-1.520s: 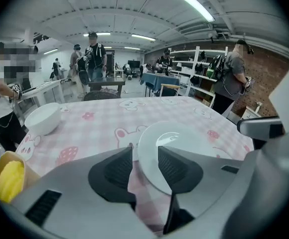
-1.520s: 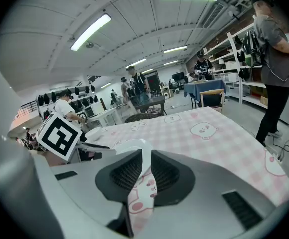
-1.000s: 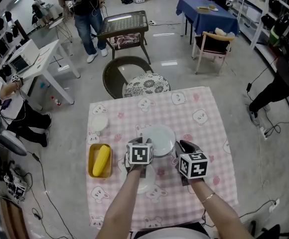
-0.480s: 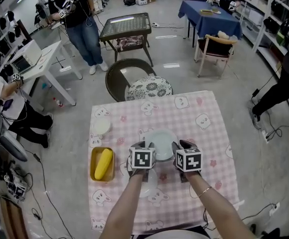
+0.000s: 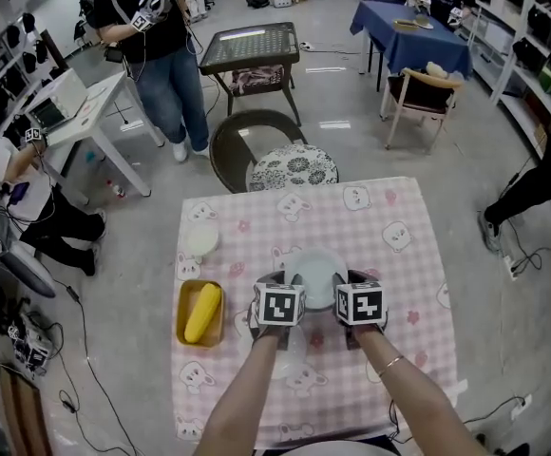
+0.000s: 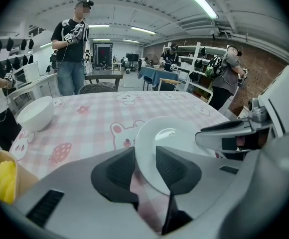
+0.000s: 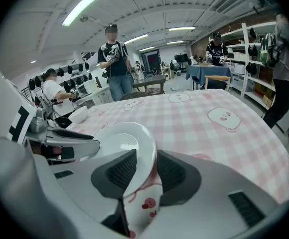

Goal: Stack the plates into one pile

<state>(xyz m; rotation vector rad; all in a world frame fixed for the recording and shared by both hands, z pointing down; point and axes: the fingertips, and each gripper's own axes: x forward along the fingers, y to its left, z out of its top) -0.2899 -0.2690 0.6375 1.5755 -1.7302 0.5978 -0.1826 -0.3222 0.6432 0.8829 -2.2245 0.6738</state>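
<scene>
A white plate (image 5: 313,272) lies on the pink checked tablecloth (image 5: 389,217) in the middle of the table. My left gripper (image 5: 283,281) is at its near left rim and my right gripper (image 5: 348,281) at its near right rim. In the left gripper view the plate's rim (image 6: 149,148) runs between the open jaws of the left gripper (image 6: 144,159), and no pad visibly presses on it. The right gripper view shows the same: the plate's rim (image 7: 144,148) sits inside the right gripper (image 7: 144,166), whose jaws stand wide. A second white plate (image 5: 293,342) lies under my left hand, mostly hidden.
A small white bowl (image 5: 201,240) stands at the table's left side. In front of it a yellow tray (image 5: 184,335) holds a corn cob (image 5: 202,312). A round chair (image 5: 290,169) stands behind the table. People stand and sit further off in the room.
My right gripper has come down and to the left, up to the plate's right rim and closer to the left gripper. The left gripper and the plate have stayed put.
</scene>
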